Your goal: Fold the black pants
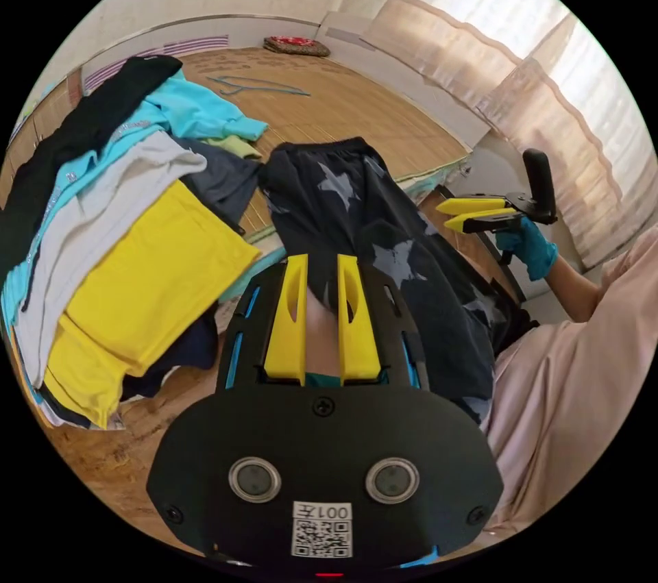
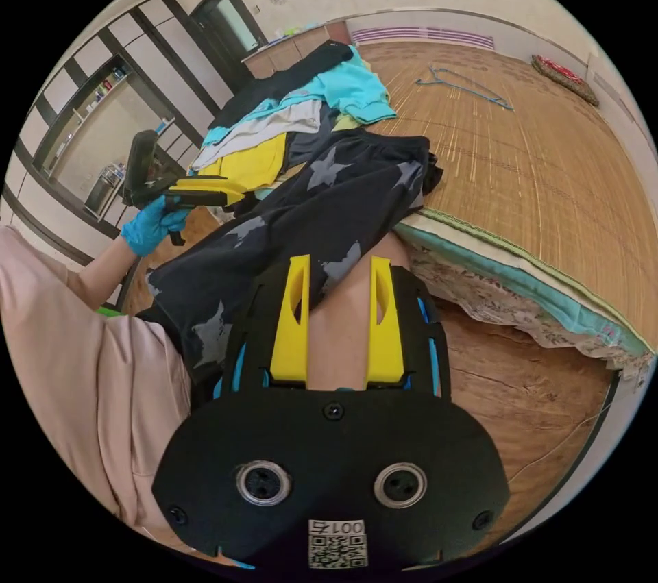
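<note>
Two yellow fingers of left gripper (image 1: 322, 281) narrowly parted, nothing between them, hovering over black pants (image 1: 384, 247). Right gripper (image 2: 339, 288) fingers set wider, empty, above person's knee. Pants, grey star print, waistband on bed's woven mat (image 2: 507, 151), legs draped off bed edge over person's lap; lower ends hidden behind gripper bodies. Clothes pile (image 1: 123, 233) just beside pants: yellow, grey, turquoise, black layers. Blue hanger (image 2: 466, 86) farther back on mat.

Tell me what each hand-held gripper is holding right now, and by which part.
Nothing. The left hand-held gripper and right hand-held gripper both hang open above the black pants, which drape from the bed onto the person's lap.
</note>
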`<action>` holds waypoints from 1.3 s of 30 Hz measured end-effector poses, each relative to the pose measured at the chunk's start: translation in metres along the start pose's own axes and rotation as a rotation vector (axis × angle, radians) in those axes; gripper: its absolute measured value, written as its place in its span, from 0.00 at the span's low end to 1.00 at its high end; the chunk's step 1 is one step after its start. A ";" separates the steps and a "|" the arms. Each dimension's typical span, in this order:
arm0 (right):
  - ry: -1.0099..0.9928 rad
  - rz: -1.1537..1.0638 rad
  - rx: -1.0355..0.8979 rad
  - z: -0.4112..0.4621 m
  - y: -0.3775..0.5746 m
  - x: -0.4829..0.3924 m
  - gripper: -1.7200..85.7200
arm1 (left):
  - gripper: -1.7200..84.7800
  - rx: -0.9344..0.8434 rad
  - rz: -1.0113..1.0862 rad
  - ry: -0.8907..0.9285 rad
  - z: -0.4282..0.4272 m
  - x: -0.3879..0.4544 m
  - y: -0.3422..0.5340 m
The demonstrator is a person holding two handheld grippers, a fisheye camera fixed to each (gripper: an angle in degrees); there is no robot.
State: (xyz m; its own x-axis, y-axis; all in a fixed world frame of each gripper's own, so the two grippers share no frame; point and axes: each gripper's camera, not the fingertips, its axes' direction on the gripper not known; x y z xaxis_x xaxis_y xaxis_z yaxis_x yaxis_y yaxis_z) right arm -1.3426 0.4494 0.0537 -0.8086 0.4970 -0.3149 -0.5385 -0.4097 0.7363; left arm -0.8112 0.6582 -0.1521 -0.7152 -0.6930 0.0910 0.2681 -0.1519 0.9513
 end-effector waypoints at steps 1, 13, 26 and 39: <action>0.009 -0.009 -0.014 0.003 -0.002 -0.003 0.14 | 0.07 -0.014 -0.004 0.015 0.003 0.001 0.000; 0.248 -0.101 -0.105 0.015 0.003 -0.046 0.03 | 0.00 -0.118 0.004 -0.194 -0.008 0.039 0.013; -0.048 -0.318 -0.022 -0.043 0.023 -0.086 0.10 | 0.01 -0.001 0.127 -0.097 -0.068 0.066 0.033; -0.159 -0.630 -0.271 -0.028 0.057 -0.154 0.15 | 0.10 -0.328 0.613 0.139 -0.075 0.141 0.058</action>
State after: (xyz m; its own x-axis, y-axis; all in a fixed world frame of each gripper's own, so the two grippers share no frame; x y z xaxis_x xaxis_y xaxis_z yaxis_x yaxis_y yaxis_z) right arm -1.2554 0.3285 0.1271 -0.2901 0.7998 -0.5256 -0.9498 -0.1731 0.2608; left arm -0.8481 0.4988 -0.1061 -0.2905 -0.8018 0.5223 0.7923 0.1044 0.6011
